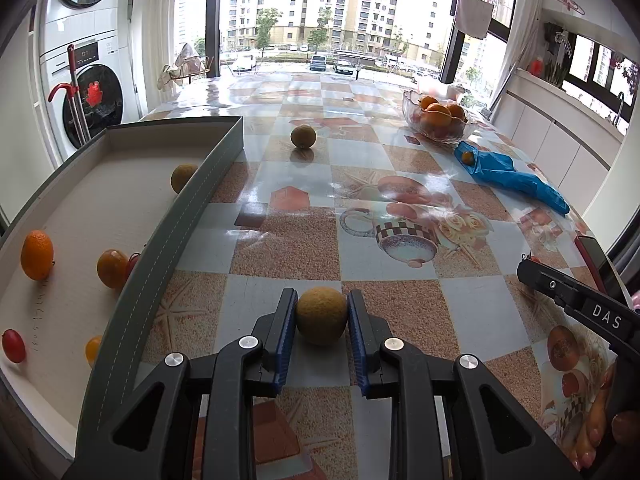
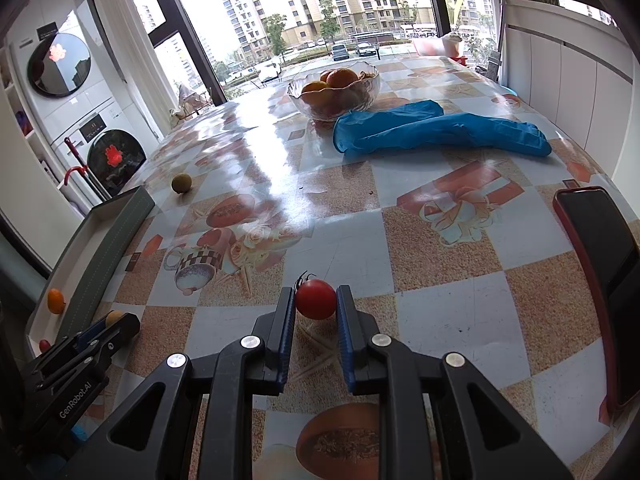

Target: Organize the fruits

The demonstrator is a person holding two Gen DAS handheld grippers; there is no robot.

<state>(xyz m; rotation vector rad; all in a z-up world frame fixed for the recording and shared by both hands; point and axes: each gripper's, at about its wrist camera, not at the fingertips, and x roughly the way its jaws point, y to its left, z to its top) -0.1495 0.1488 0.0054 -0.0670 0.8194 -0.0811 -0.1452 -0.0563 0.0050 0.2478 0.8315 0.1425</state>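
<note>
My left gripper (image 1: pixel 322 316) is shut on a round yellow-brown fruit (image 1: pixel 322 314) just above the table, right of the grey tray (image 1: pixel 180 216). The tray holds several small fruits: an orange one (image 1: pixel 37 255), a red tomato (image 1: pixel 13 345), a yellow-brown one (image 1: pixel 183 177). A second yellow-brown fruit (image 1: pixel 303 136) lies loose on the table. My right gripper (image 2: pixel 316 300) is shut on a red cherry tomato (image 2: pixel 316 298) at table level. The left gripper also shows in the right wrist view (image 2: pixel 108 326).
A glass bowl (image 2: pixel 370 80) of oranges stands at the far side, with a blue bag (image 2: pixel 440 128) beside it. A dark phone (image 2: pixel 600 264) in a red case lies at the right edge. Washing machines stand left of the table.
</note>
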